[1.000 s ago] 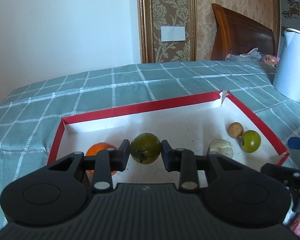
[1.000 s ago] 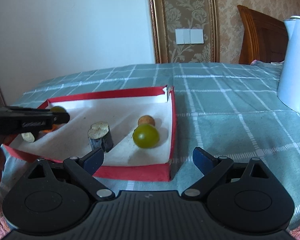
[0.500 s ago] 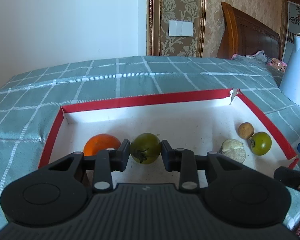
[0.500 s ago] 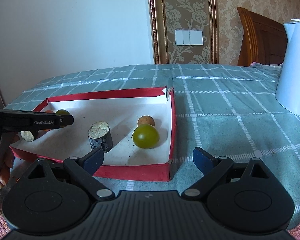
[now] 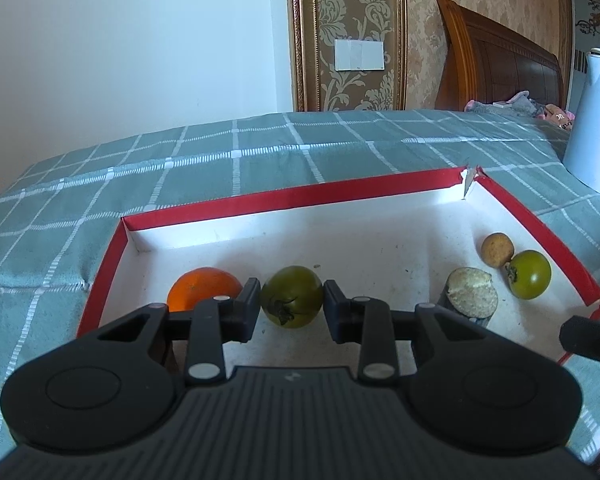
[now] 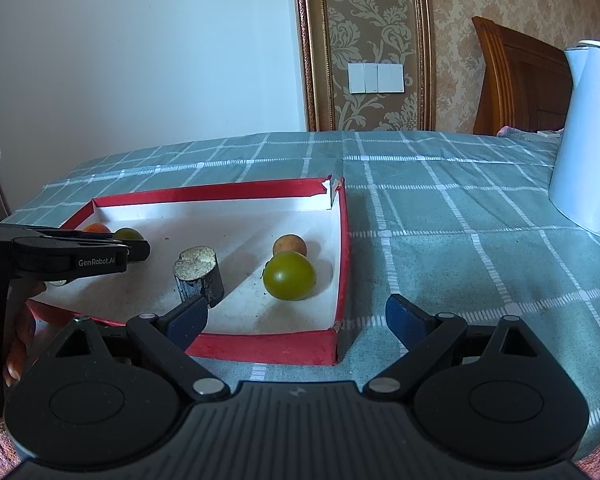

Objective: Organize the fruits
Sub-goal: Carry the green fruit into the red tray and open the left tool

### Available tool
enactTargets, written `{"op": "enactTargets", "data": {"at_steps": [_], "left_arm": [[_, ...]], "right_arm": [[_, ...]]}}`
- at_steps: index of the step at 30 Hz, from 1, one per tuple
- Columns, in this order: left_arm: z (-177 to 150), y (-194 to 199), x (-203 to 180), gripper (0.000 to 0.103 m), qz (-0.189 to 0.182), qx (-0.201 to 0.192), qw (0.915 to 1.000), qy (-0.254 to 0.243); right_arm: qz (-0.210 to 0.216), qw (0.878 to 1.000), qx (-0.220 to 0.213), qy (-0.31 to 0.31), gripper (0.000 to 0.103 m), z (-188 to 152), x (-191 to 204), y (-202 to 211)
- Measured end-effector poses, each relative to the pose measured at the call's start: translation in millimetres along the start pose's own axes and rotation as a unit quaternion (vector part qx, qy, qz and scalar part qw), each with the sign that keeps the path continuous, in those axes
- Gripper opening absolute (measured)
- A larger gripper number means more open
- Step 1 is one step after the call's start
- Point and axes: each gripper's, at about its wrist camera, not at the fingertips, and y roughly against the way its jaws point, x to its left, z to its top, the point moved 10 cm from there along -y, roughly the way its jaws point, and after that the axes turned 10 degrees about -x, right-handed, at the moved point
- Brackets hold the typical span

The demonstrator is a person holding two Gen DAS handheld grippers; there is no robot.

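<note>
Across a bed spread of grey-green check lay a shallow red-edged box, white and gritty inside. Held between the narrowed fingers of the left gripper: a round, dull dark-green fruit, stem scar forward, near the box's front left. Just beside it, a smooth orange. Farther right, a dark stub with pale cut top, a glossy green fruit touching a small tan one. Spread wide and empty, over the box's front right corner, the right gripper.
</note>
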Motion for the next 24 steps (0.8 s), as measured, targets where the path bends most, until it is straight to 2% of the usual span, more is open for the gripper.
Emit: {"op": "enactTargets", "data": {"at_steps": [10, 12, 14, 17, 22, 24], "left_arm": [[-1.8, -0.1, -4.4, 0.034, 0.002, -0.002, 0.9999, -0.013], [-2.6, 0.1, -7.6, 0.042, -0.002, -0.003, 0.9998, -0.02], [-3.9, 0.6, -10.9, 0.056, -0.006, -0.001, 0.9996, -0.027], [-5.3, 3.7, -11.0, 0.073, 0.007, -0.001, 0.9993, -0.036], [-0.7, 20.7, -4.8, 0.078, 0.018, -0.016, 0.9994, -0.025], [1.0, 31.1, 0.3, 0.087, 0.028, -0.026, 0.999, -0.021]], "right_arm": [[0.0, 1.0, 0.001, 0.001, 0.096, -0.1, -0.4, -0.7], [-0.001, 1.0, 0.001, 0.001, 0.096, -0.2, -0.4, -0.8], [-0.001, 1.0, 0.001, 0.002, 0.096, -0.3, 0.0, -1.2], [-0.003, 1.0, 0.003, 0.003, 0.096, -1.1, -0.6, -2.7], [-0.005, 1.0, 0.002, 0.004, 0.096, -1.6, -0.6, -3.4], [-0.005, 1.0, 0.001, 0.005, 0.096, -1.5, -1.0, -3.0]]}}
